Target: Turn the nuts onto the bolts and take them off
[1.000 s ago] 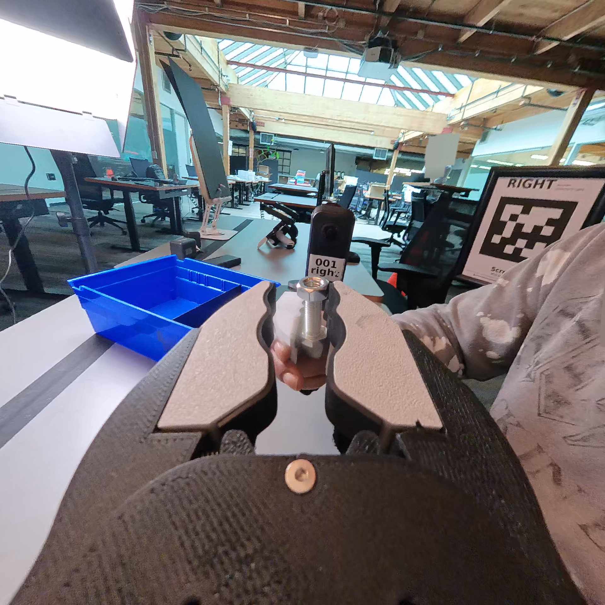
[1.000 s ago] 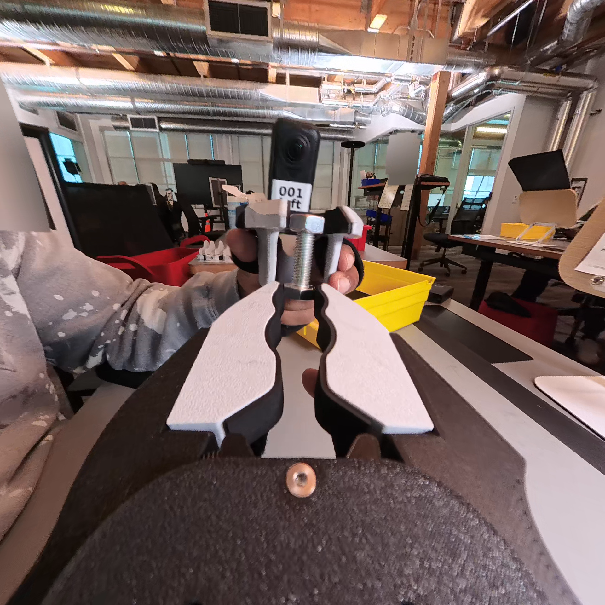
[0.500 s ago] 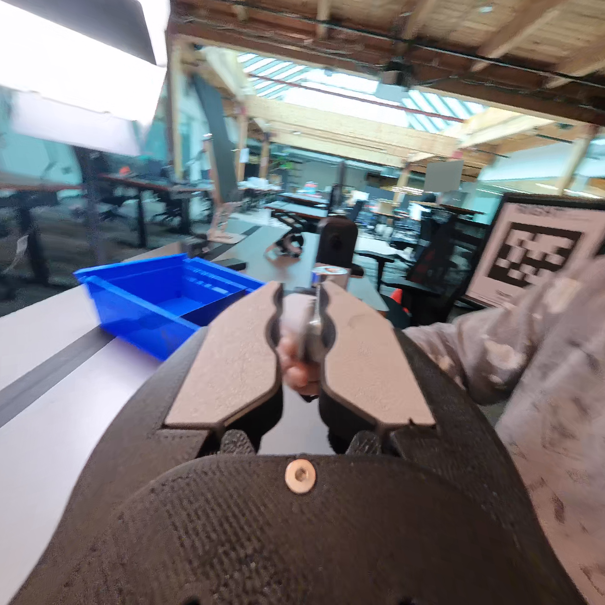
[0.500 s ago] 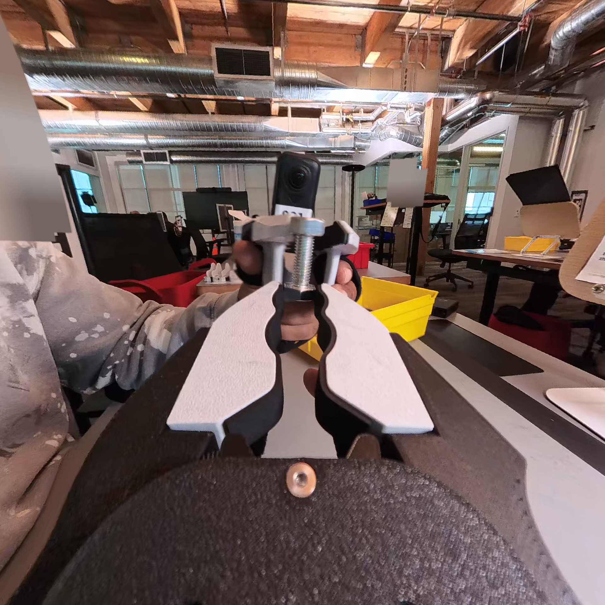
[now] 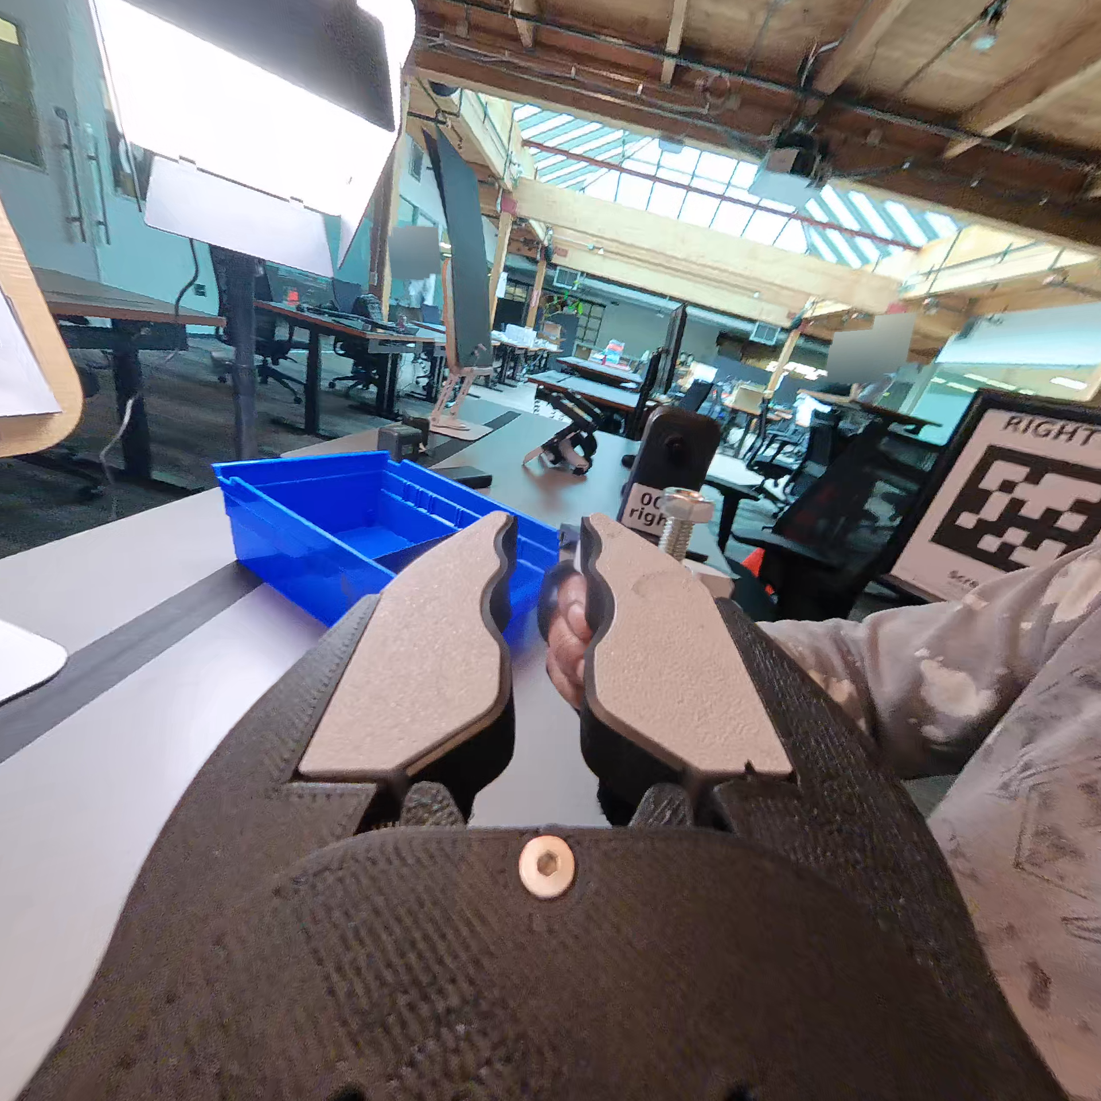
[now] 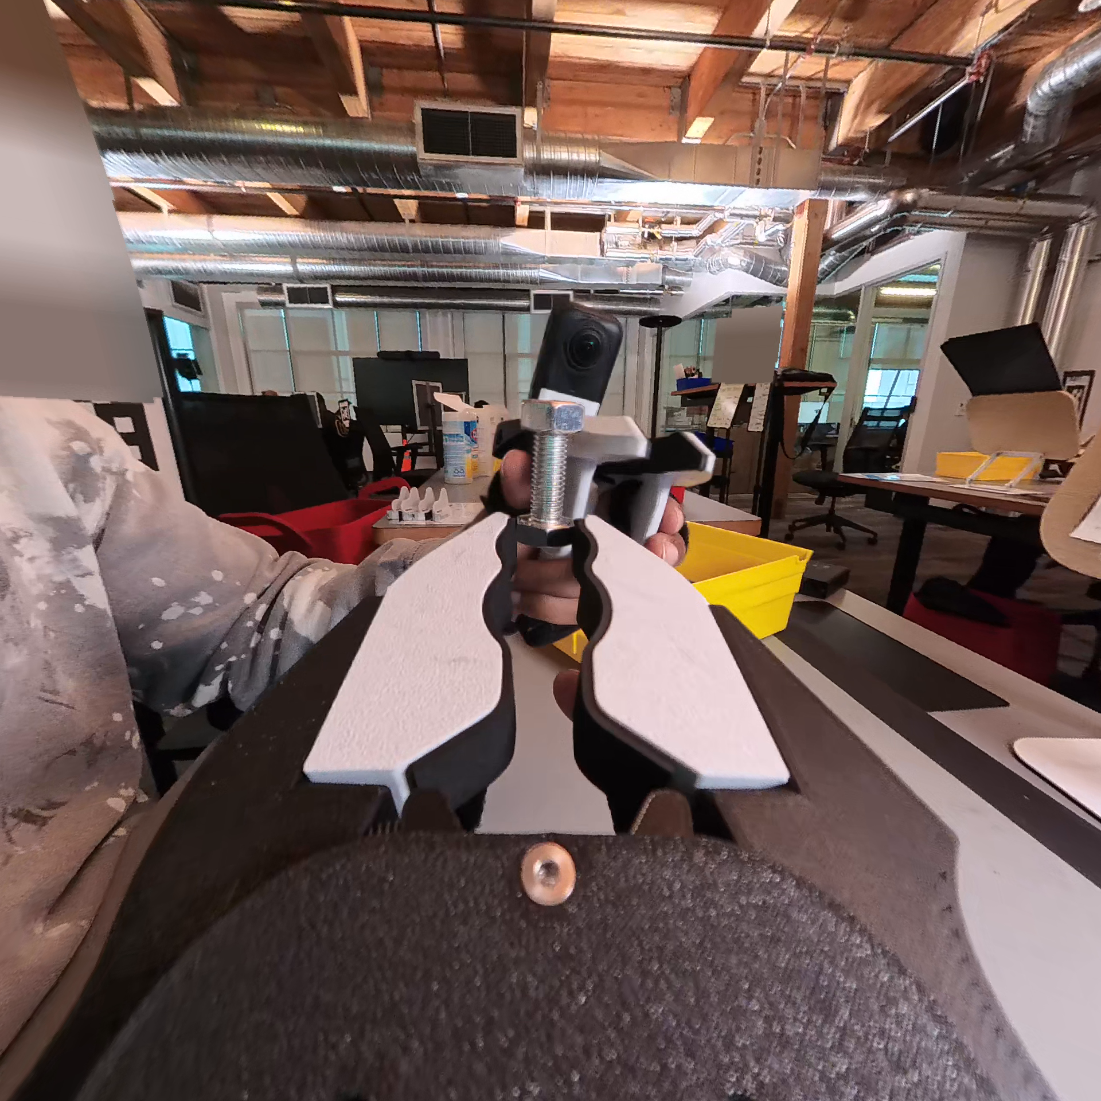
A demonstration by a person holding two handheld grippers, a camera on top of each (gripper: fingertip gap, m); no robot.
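My right gripper (image 6: 543, 534) is shut on a steel nut (image 6: 545, 524) at its fingertips. A threaded bolt (image 6: 548, 470) stands upright out of the nut, hex head on top. My left gripper (image 5: 547, 527) is empty, its jaws a narrow gap apart. In the left wrist view the bolt (image 5: 685, 524) stands to the right, partly behind my right finger. In the right wrist view the left gripper (image 6: 655, 459) is tilted, just right of and behind the bolt head, not on it. A person's hand (image 6: 545, 587) shows behind the nut.
A blue bin (image 5: 333, 524) stands on the grey table (image 5: 119, 774) ahead left. A yellow bin (image 6: 739, 566) sits behind the right gripper and a red bin (image 6: 333, 524) at back left. A marker board (image 5: 1013, 506) stands at right. A sleeved arm (image 5: 953, 715) crosses the right side. My right fingertips sit around 5 cm from my left ones.
My left gripper has let go of the bolt head and swung off to the side of it. The right gripper still holds the nut with the bolt upright.
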